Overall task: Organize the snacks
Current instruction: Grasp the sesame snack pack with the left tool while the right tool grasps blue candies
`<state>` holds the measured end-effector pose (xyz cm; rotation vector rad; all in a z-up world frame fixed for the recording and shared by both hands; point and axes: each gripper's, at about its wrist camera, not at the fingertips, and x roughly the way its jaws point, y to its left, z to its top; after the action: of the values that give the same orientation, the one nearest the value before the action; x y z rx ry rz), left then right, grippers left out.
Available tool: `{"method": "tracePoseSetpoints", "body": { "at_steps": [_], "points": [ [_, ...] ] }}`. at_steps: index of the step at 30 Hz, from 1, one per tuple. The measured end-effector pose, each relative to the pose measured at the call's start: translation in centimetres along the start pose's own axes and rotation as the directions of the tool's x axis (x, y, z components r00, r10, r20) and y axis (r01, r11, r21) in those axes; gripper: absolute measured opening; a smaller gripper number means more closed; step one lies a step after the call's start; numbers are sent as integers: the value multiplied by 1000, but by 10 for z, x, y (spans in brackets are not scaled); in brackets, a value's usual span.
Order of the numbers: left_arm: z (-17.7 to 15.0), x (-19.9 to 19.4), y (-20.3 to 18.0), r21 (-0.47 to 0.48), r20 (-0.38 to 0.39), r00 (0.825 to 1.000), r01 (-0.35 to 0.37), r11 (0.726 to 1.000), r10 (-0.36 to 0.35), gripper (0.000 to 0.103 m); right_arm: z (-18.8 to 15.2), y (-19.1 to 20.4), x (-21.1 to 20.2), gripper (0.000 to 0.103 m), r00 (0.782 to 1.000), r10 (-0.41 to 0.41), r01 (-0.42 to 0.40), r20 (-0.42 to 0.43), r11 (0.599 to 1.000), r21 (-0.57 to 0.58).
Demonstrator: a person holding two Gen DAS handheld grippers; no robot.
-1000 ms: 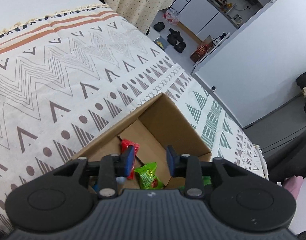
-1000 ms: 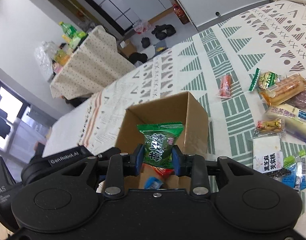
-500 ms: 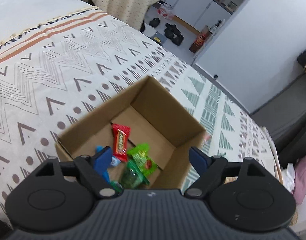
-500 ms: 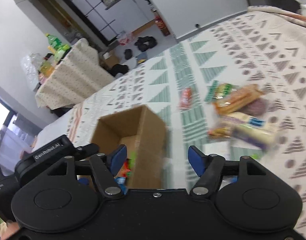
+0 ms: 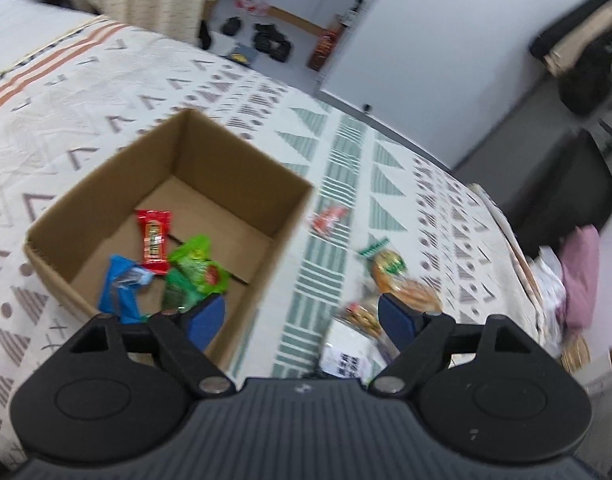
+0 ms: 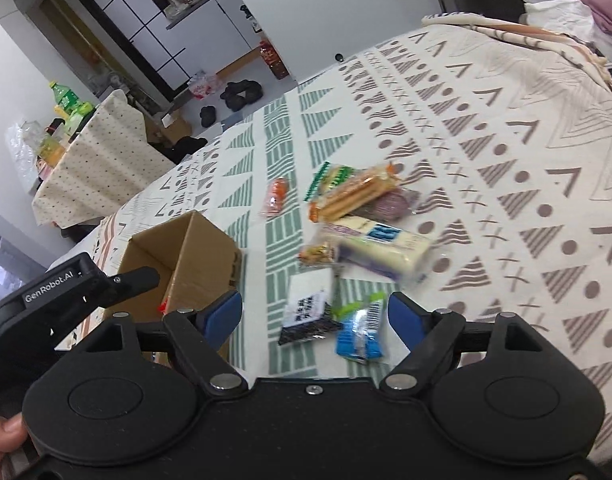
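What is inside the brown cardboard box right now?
Inside the brown cardboard box: a red candy wrapper, a blue packet and crumpled green packets. The left gripper's finger covers the near corner, so anything there is hidden.

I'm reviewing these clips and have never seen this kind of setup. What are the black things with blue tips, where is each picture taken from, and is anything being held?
There is no robot here. A person holds a two-finger claw in each hand, and a camera on each claw looks forward along its fingers. The black body and blue fingertips low in each picture belong to that claw.

One picture is from the left claw, which stands wide open and empty near the front rim of a cardboard box. In the box lie a red snack packet, a green one and a blue one.

The other is from the right claw. Its jaws are opening, with nothing gripped. Beyond it, more snacks lie loose on the patterned cloth, among them a blue packet, a white one and a long pale one. The left claw's body shows at that picture's left edge.
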<state>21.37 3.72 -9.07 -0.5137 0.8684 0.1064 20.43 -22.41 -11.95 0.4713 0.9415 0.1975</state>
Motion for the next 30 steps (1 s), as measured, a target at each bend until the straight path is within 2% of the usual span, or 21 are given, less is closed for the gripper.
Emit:
{"method": "tracePoseSetpoints", "body": {
  "at_steps": [10,19,22,30],
  "points": [
    [-13,7,-31,150,-26,999,29,988,-26,83,-1,-25,-7,79,1000,1,-1,-12,1000,1],
    [-29,25,-48,202,-70,998,20,979,-6,83,-7,-53,1,79,999,33,-32,-31,999,26],
    [-33,31,-51,220,-66,998,11,975,4,83,-12,-60,11,76,997,53,-50,-50,998,49],
    [-41,59,-59,246,-119,992,-4,969,35,80,-21,-68,36,66,989,114,-107,-93,991,86]
  ]
}}
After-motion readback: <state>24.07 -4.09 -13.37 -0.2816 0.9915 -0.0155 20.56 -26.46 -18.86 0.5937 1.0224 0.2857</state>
